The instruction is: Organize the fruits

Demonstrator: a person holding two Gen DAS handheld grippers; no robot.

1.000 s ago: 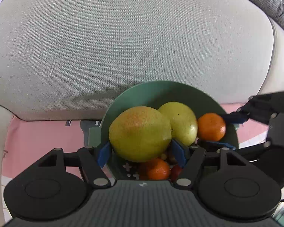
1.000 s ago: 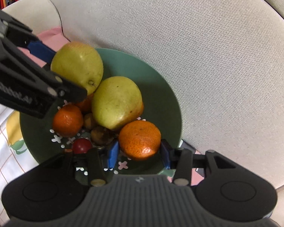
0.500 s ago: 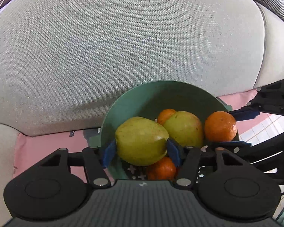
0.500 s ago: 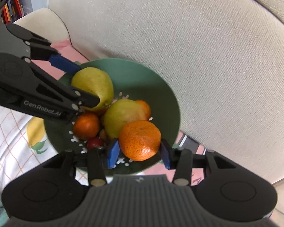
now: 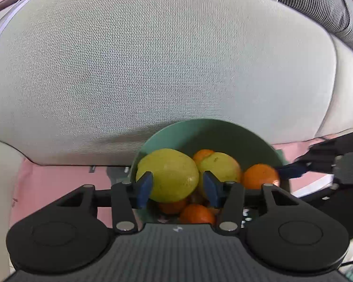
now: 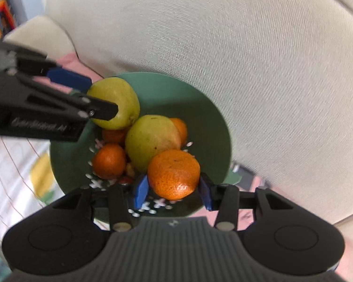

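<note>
A green bowl (image 5: pixel 223 136) (image 6: pixel 214 122) holds a second yellow-green pear (image 6: pixel 150 141), several mandarins (image 6: pixel 109 161) and a small red fruit. My left gripper (image 5: pixel 177 185) is shut on a yellow-green pear (image 5: pixel 169 174) and holds it over the bowl's left side; the same pear (image 6: pixel 120 101) shows in the right wrist view. My right gripper (image 6: pixel 173 190) is shut on a mandarin (image 6: pixel 174 174) over the bowl's near rim. That mandarin (image 5: pixel 258 176) shows in the left wrist view too.
The bowl sits on a pink cloth (image 5: pixel 58 181) against a large beige sofa cushion (image 5: pixel 153 65). A white checked cloth with a yellow print (image 6: pixel 16 169) lies to the left. A grey checked cushion (image 5: pixel 317 2) is at the top right.
Both grippers have drawn back and up from the bowl with their fruit. The bowl looks smaller and lower in both views.
</note>
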